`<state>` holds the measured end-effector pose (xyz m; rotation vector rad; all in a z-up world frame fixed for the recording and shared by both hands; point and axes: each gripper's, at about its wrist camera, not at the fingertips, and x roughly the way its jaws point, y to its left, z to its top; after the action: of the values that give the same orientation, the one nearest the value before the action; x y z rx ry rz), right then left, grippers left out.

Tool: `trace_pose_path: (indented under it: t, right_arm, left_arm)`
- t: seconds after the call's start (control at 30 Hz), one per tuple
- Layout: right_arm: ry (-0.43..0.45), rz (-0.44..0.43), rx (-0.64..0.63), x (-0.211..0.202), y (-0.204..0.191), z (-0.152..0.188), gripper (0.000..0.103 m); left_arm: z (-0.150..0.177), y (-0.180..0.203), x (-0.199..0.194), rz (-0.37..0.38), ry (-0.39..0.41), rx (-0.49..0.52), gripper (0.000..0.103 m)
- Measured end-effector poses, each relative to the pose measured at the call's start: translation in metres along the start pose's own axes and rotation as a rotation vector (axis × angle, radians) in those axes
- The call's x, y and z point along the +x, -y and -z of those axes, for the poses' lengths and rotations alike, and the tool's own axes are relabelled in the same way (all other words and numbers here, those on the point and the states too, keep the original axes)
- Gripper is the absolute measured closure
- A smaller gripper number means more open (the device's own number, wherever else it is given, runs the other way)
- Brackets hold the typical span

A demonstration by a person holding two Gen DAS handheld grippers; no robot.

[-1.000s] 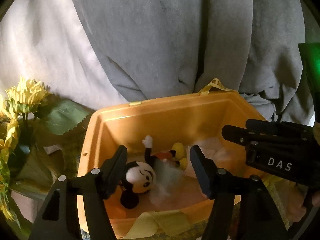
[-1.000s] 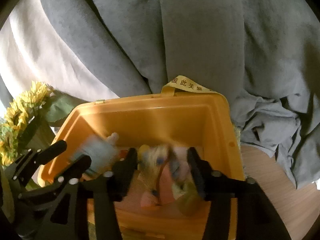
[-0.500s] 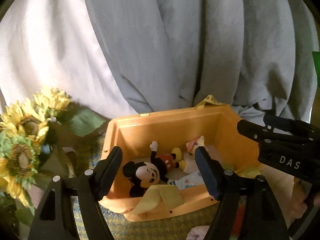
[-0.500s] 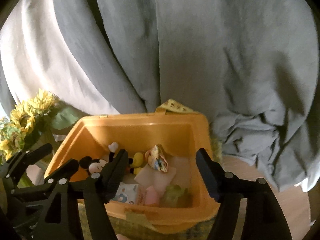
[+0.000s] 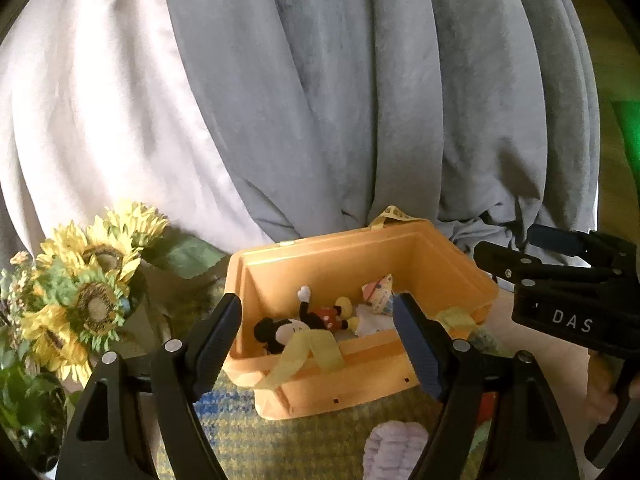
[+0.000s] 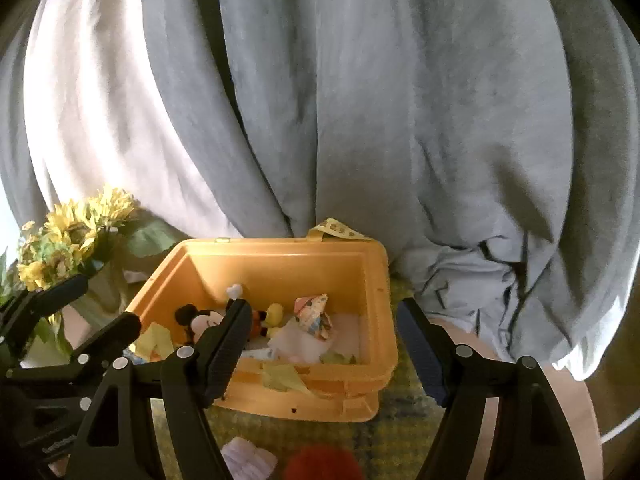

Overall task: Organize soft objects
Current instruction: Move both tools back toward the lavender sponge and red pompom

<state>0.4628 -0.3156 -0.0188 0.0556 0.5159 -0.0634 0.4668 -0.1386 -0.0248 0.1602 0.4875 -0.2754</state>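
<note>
orange plastic bin (image 5: 360, 376) sits ahead of our left gripper (image 5: 318, 340) and right gripper (image 6: 320, 344), both spread wide and empty; the mouse plush (image 5: 296, 326) lies inside, so remaining soft pieces below us likely go next.

The bin (image 5: 360, 376) sits on a woven mat (image 5: 256, 444), with draped curtains (image 5: 320, 100) behind it. Inside, a mouse plush (image 5: 296, 326) lies at the left and a folded cloth toy (image 6: 314, 314) to its right. Sunflowers (image 5: 88, 292) stand left of the bin. A knitted piece (image 5: 394, 446) lies on the mat in front of it.
</note>
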Motion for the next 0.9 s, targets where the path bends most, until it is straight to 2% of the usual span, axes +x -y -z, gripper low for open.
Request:
trace_pose_path:
  t: [0.7,0.9]
  right_arm:
    - [-0.003,0.013,-0.014,-0.043,0.001,0.05,0.028]
    - [-0.042,0.002,-0.017,-0.042,0.001,0.069,0.028]
  left_arm:
    - [0.053,0.021,-0.038,0.019,-0.018,0.033,0.023]
    - [0.066,0.027,-0.037,0.033,-0.038,0.051,0.023]
